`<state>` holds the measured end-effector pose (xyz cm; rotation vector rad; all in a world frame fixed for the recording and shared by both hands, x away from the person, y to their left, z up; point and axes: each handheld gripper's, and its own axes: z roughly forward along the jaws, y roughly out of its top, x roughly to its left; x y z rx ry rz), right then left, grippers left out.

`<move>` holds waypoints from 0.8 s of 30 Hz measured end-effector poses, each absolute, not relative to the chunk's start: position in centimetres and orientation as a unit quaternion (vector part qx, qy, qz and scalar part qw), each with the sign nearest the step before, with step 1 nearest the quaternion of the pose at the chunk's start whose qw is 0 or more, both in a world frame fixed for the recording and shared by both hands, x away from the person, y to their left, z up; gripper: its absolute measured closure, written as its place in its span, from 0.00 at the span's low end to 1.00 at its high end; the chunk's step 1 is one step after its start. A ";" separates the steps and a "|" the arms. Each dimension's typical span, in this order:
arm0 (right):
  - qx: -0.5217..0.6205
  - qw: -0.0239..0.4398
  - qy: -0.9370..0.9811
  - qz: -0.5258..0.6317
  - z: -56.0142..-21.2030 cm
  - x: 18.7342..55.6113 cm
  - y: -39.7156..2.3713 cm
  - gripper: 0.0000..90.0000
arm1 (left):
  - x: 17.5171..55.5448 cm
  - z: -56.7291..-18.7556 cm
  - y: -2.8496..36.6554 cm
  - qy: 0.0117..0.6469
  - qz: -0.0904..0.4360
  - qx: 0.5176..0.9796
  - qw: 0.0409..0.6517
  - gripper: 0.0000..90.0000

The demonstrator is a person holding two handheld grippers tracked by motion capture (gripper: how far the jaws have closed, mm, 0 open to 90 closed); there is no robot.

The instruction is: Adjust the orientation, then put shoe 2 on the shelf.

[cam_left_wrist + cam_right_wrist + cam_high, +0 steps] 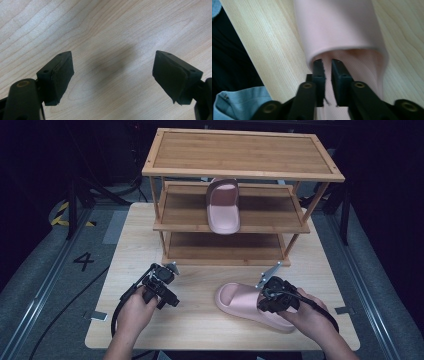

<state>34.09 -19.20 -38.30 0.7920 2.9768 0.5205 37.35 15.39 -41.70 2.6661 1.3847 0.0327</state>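
high view – slipper: i see the pink slipper (250, 306) flat on the table (200, 320), my right claw (266, 296) over its strap end; a second pink slipper (223, 206) sits on the middle shelf of the wooden rack (240, 170), well beyond both claws.
high view – left claw: my left claw (167, 272) is near the table, well apart from the slipper.
left gripper view – jaws: wide apart, bare wood between them.
right gripper view – jaws: nearly together with a thin gap, their tips just inside the slipper's (342, 30) strap opening; i can't tell if they pinch anything.
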 end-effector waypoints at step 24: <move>0.176 0.014 0.980 0.093 -41.1 33.6 -16.0 0.88 | 36.9 -41.7 16.0 0.454 0.018 0.889 0.055 0.20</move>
